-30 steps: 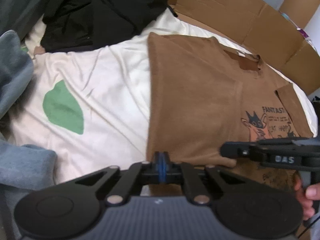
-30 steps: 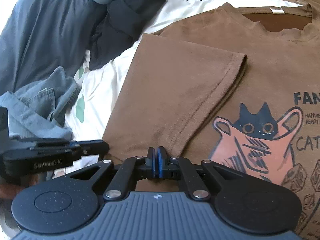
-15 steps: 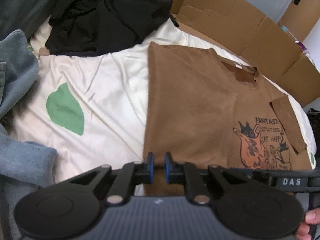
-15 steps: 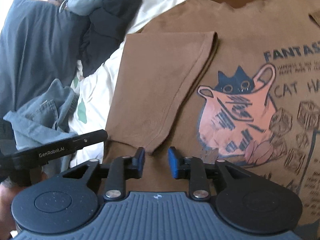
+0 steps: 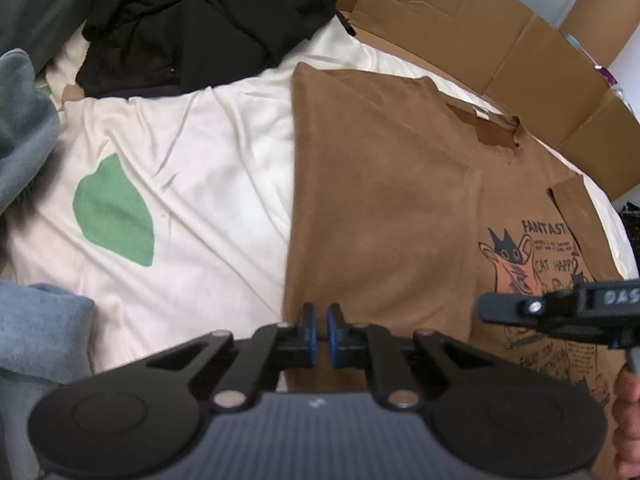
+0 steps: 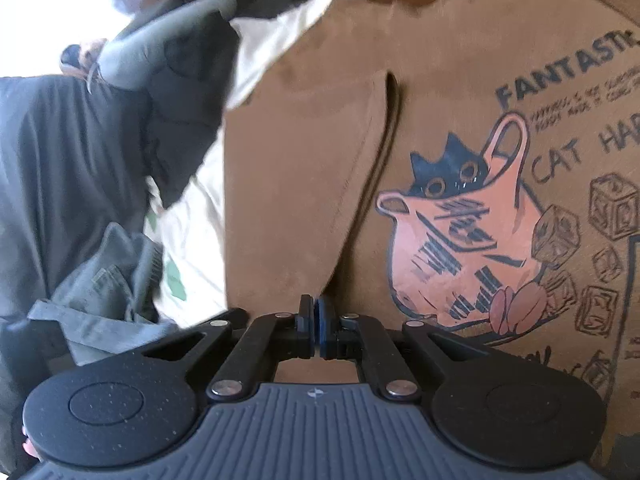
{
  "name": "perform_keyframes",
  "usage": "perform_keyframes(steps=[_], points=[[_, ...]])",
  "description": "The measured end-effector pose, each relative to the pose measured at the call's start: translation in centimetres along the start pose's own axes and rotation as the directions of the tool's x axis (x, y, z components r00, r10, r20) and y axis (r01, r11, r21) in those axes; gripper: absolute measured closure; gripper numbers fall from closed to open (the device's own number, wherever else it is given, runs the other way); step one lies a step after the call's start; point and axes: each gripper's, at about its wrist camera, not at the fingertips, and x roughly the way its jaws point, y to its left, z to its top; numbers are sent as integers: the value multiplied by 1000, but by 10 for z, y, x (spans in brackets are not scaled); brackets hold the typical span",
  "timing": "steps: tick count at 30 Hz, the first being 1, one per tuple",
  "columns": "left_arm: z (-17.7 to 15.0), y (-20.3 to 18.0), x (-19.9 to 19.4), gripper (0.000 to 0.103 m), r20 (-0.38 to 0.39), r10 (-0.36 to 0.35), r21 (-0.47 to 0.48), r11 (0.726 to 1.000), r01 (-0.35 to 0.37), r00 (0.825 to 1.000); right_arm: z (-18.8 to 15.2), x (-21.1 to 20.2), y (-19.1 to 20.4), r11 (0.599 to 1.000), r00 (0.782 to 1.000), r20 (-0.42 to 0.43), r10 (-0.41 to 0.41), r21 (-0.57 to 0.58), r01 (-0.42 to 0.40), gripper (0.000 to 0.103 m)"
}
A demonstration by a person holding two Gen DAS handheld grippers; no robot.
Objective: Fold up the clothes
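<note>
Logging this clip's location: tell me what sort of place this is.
Probably a bedroom at home: a brown cat-print T-shirt lies on a cream bedsheet, with heaped dark clothes and flattened cardboard boxes behind.

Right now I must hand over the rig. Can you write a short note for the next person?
Left gripper: slightly open, empty, at the near left edge of the brown cat T-shirt.
Right gripper: looks shut; whether it pinches cloth I cannot tell.
The shirt lies print up on the cream sheet.
Done: both sleeves folded inward.
Left: fold the body; other clothes wait behind.
</note>
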Motion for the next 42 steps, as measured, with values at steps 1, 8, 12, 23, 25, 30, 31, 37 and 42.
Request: perform_keyframes(steps=[1, 8, 12, 23, 25, 30, 31, 37, 42], points=[[0, 0, 0, 95, 0, 0, 4, 1000, 0, 1000, 1, -4, 0, 1000, 1000, 10, 0, 5, 0, 103], [-3, 2, 3, 95, -3, -1, 18, 1000, 1, 1000, 1, -4, 7, 999, 1000, 5, 4, -51, -4, 100], [-4, 3, 7, 99, -17, -5, 53, 999, 6, 1000, -4, 6, 18, 993, 1000, -16, 18, -113, -20, 99], [1, 5, -15, 97, -23, 17, -42, 999, -18, 1000, -14, 28, 18, 962, 995, -76, -67, -268, 45, 97], [4, 4, -27, 89, -19, 29, -58, 998, -30, 999, -12, 26, 24, 954, 992, -91, -83, -296, 53, 96], [9, 1, -56, 82, -28, 46, -87, 995, -48, 999, 7, 2, 34, 928, 993, -92, -73, -371, 34, 98], [9, 0, -62, 81, -32, 53, -87, 995, -55, 998, 11, -3, 36, 922, 993, -92, -70, -386, 29, 98], [16, -5, -102, 58, -14, 90, -135, 987, -91, 996, 37, -38, 48, 893, 994, -98, -54, -450, 4, 64], [26, -12, -141, 46, -2, 97, -186, 978, -96, 995, 61, -88, 67, 862, 989, -130, -69, -506, -6, 58]])
